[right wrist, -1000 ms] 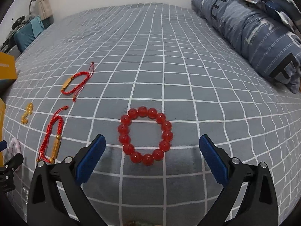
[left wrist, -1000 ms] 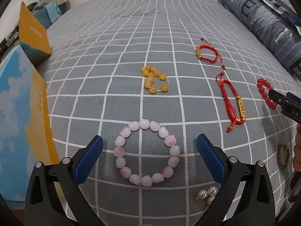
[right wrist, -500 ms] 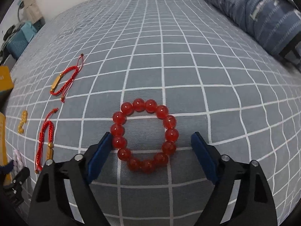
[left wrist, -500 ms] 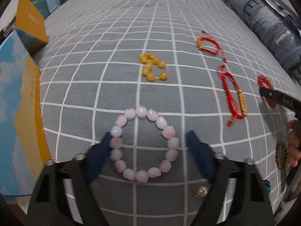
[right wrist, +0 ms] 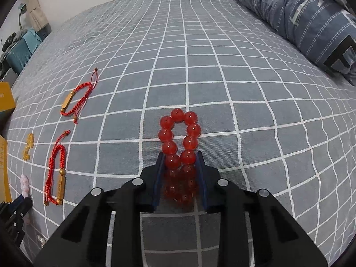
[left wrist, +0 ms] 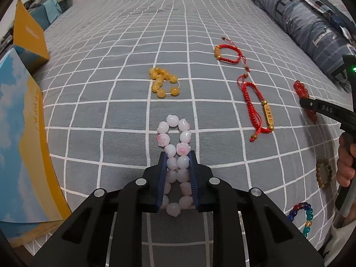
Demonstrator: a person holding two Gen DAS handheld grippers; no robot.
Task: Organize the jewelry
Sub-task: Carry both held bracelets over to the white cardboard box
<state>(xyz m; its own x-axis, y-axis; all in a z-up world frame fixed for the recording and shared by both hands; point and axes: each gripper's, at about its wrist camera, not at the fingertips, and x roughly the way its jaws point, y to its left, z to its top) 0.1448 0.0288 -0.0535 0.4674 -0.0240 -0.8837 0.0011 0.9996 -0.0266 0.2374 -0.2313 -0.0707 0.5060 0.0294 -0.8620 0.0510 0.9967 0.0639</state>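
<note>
Pink bead bracelet squished flat in left gripper; right gripper pinching red bead bracelet, yellow beads at 12 o'clock.

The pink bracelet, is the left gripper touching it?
Touching. In the left wrist view the left gripper presses both sides of the pink bracelet, squashing its ring of beads into a narrow loop.

We see a bed under a grey sheet with a white grid, and on it lie a yellow bead bracelet, two red cord bracelets, a brown bead bracelet and a multicoloured bead bracelet. A pink bead bracelet and a red bead bracelet also rest there, squeezed into narrow loops. A sky-print box sits at the left edge, a dark blue pillow on the right.
</note>
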